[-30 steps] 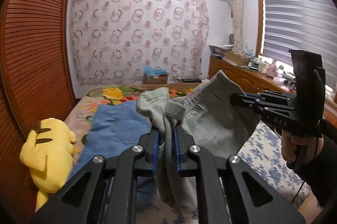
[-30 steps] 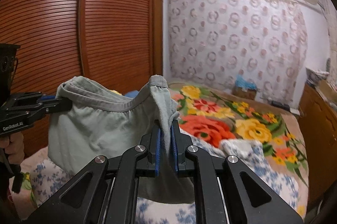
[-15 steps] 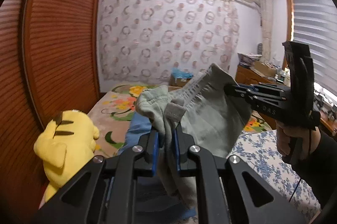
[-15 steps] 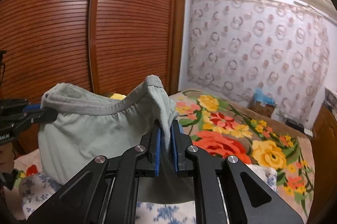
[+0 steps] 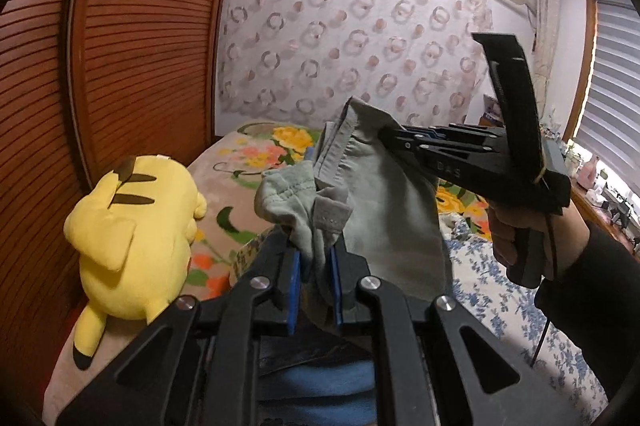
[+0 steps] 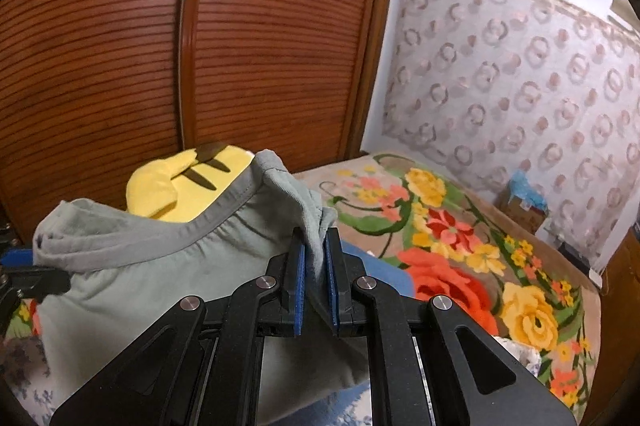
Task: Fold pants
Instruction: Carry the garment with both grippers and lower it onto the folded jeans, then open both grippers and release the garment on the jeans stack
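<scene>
Grey-green pants (image 5: 392,209) hang in the air above the bed, held by the waistband at two spots. My left gripper (image 5: 314,254) is shut on one bunched end of the waistband. In the left wrist view, my right gripper (image 5: 384,137) comes in from the right in a person's hand (image 5: 516,238) and pinches the other end. The right wrist view shows the pants (image 6: 152,278) sagging between my right gripper (image 6: 316,246), shut on the waistband, and the left gripper (image 6: 56,278) at the left edge. The legs hang out of sight behind the fingers.
A yellow plush toy (image 5: 132,234) lies on the bed's left side against slatted wooden wardrobe doors (image 5: 140,45). Blue jeans (image 5: 320,386) lie under my left gripper. A floral blanket (image 6: 460,246) covers the far bed, a blue-flowered sheet (image 5: 500,306) the near right.
Both grippers swung left toward the wardrobe and sank a little, still holding the waistband. The plush toy looms larger. The two grippers are closer together and the waistband sags more.
</scene>
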A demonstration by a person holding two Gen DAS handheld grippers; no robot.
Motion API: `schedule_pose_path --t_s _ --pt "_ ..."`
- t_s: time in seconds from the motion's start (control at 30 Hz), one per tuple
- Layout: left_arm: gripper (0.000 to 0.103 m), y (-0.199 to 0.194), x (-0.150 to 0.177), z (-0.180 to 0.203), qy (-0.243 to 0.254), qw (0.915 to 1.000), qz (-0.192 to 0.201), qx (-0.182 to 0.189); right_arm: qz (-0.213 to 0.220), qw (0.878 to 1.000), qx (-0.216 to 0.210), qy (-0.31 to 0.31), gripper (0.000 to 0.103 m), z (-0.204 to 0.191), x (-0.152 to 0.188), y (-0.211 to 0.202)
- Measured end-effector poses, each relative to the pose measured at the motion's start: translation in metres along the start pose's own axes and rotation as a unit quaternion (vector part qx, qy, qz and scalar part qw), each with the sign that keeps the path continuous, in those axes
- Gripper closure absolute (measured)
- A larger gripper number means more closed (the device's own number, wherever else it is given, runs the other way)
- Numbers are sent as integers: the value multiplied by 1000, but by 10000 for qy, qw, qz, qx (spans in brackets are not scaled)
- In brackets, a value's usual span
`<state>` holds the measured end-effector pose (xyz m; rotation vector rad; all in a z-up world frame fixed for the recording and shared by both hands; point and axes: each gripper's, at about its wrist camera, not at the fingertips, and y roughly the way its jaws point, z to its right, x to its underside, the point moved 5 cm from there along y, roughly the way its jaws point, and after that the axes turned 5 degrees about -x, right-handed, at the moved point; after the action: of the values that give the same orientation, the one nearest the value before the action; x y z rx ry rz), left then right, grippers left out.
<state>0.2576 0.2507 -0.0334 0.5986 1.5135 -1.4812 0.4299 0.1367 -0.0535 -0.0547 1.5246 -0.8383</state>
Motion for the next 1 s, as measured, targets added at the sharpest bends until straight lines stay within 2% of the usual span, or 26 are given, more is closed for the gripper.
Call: schedule_pose_path --t_s 0.17,0.3,0.4,0.53,0.67,0.87,1.0 --pt "89 5 6 -5 15 9998 -168 -85 -197 9997 -12 163 96 4 8 19" --pt "78 -9 2 -5 54 9999 -40 -128 -108 9998 29 172 81 3 3 8" --pt "69 -15 -3 -5 94 9998 102 -129 -26 9988 -23 487 79 11 2 -2" --pt "67 -10 -6 5 275 9996 -6 31 52 9974 -265 661 79 12 9 -21" --pt "66 0 0 17 377 9990 -229 122 -89 9962 -496 708 79 8 22 -26" --pt "66 12 23 26 437 9974 -573 83 -397 9948 -297 894 79 20 41 -10" --pt "66 15 30 29 420 9969 -656 79 -499 9922 -166 1128 79 37 53 0"
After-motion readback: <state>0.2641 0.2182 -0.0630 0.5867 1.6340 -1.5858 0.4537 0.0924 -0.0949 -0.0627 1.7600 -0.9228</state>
